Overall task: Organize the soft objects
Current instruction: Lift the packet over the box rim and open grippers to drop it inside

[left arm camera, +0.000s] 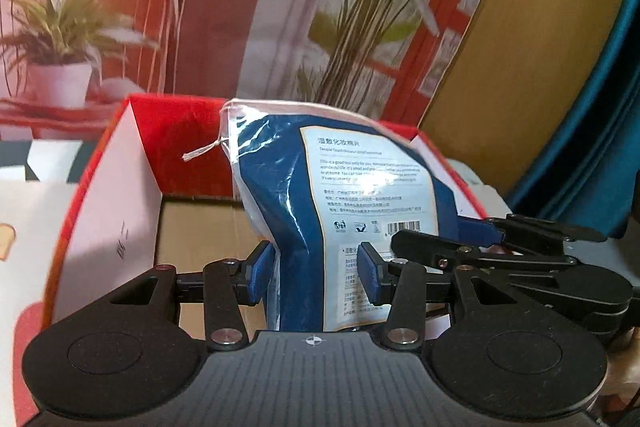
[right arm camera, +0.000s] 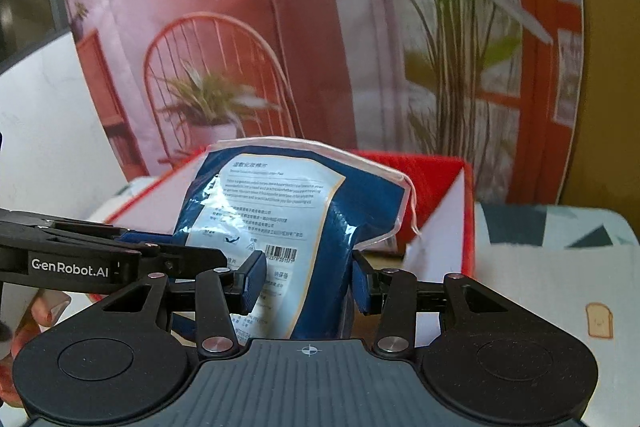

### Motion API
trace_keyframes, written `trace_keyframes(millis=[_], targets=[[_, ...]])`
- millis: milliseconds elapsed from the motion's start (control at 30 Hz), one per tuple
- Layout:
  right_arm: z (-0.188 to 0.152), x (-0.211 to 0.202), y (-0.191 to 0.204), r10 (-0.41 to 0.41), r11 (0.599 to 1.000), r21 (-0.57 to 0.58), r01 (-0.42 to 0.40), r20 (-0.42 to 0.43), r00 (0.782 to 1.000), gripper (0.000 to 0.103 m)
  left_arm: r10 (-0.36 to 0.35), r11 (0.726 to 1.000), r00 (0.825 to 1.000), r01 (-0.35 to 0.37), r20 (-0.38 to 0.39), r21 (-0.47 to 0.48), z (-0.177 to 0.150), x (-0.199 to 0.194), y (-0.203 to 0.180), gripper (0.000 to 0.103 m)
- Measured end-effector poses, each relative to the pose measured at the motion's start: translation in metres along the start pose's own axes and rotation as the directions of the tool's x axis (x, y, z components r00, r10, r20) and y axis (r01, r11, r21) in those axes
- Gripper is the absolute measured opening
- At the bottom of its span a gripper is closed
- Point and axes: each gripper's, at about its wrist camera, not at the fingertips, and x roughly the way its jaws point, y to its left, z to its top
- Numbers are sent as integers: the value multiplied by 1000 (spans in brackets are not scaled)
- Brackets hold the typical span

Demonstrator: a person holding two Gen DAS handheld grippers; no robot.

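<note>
Both the left gripper [left arm camera: 316,273] and the right gripper [right arm camera: 306,281] are clamped on the blue pouch [left arm camera: 340,195], holding it upright over the open red box [left arm camera: 176,143].

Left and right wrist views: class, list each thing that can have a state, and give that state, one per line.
Blue pouch: upright, squeezed at its lower part, held above the box.
Left tool: shut on the blue pouch.
Right tool: shut on the blue pouch.
Red box: open, flaps up, brown floor showing.
</note>
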Motion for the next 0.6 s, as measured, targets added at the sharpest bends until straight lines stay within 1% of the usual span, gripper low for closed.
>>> trace_keyframes(millis=[67,200,300,367,433,500,567,600], targets=[[-1,2,-2,-5,1000,3,5,-9,1000,44,6,1000,1000,-6,-10,0,-1,3,2,48],[-3,-1,-2,-30,1000,1,30,-5,1000,48,27,1000,1000,-27,-11,7,0,-2,5,54],[-5,-7,0,-50,999,0,50,6,999,49,36,999,999,-36,20,8,0,-14,7,62],[-7,-17,3,-64,998,-10,64,29,998,54,40,999,999,-41,36,11,-2,-24,7,63],[-9,-27,8,-71,997,-20,72,52,996,57,50,999,998,-51,49,18,-5,-37,7,63],[-12,-40,15,-75,997,-30,77,78,994,63,60,998,996,-62,64,27,-10,-50,6,63],[-17,-55,23,-81,995,-48,87,106,991,75,67,997,994,-71,81,37,-18,-65,5,64],[-21,-63,28,-82,994,-58,90,120,989,78,72,996,993,-76,88,43,-23,-72,5,65]])
